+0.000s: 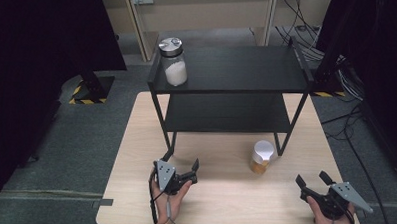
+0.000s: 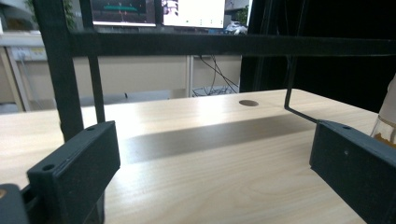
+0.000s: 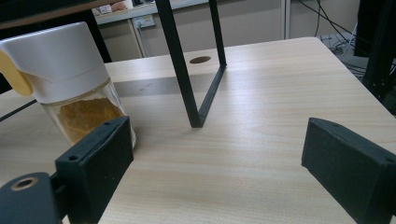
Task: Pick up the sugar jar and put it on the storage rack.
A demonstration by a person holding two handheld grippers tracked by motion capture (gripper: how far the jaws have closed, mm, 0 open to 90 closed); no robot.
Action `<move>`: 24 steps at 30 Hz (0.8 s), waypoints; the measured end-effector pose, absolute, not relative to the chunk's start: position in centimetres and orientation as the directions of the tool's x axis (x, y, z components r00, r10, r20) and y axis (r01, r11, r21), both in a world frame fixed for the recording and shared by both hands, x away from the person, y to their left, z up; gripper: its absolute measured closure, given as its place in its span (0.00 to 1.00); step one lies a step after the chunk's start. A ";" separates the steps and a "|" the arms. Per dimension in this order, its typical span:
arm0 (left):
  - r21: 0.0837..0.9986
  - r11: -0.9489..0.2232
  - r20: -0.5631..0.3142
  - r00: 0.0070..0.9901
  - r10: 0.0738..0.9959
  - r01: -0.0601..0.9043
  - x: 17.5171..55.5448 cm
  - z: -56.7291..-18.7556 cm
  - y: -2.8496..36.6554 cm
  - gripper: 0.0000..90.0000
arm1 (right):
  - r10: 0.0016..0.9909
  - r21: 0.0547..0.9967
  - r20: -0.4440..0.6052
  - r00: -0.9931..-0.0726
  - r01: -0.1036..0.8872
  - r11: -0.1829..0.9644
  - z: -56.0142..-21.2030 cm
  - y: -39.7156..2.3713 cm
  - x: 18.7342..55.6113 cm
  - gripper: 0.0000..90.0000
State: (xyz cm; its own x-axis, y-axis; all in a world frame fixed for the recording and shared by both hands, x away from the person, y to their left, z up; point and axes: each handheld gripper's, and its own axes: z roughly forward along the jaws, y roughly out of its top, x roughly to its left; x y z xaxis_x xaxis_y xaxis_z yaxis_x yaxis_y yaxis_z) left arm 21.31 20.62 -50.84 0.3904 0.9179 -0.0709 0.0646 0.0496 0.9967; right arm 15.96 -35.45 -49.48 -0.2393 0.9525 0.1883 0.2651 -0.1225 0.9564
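A black two-tier metal shelf rack [image 1: 232, 88] stands on the far half of the pale wooden table [image 1: 223, 198], at the frame's centre. On its top tier, upper left, sits a glass jar of white powder with a metal lid [image 1: 172, 61]. Lower right of centre, just before the rack's right front leg, a white-capped glass jar of brown spice [image 1: 261, 156] stands on the table.

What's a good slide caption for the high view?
Open left gripper and right gripper rest on the wooden table near a white-capped spice jar, below a black shelf.
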 end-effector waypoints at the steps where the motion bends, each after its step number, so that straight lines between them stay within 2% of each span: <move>1: 0.996 0.049 -0.072 0.392 0.917 0.069 21.4 -50.9 20.6 0.01 | 0.952 0.957 0.187 -0.241 0.265 -0.121 -49.5 -35.5 16.0 0.10; 14: 0.982 0.083 -0.146 0.414 0.899 0.167 22.1 -51.8 20.6 0.02 | 0.952 0.956 0.187 -0.241 0.266 -0.120 -49.5 -35.5 16.0 0.10; 24: 0.983 0.069 -0.136 0.419 0.898 0.171 22.2 -51.8 20.4 0.02 | 0.952 0.956 0.187 -0.241 0.266 -0.120 -49.5 -35.5 16.0 0.10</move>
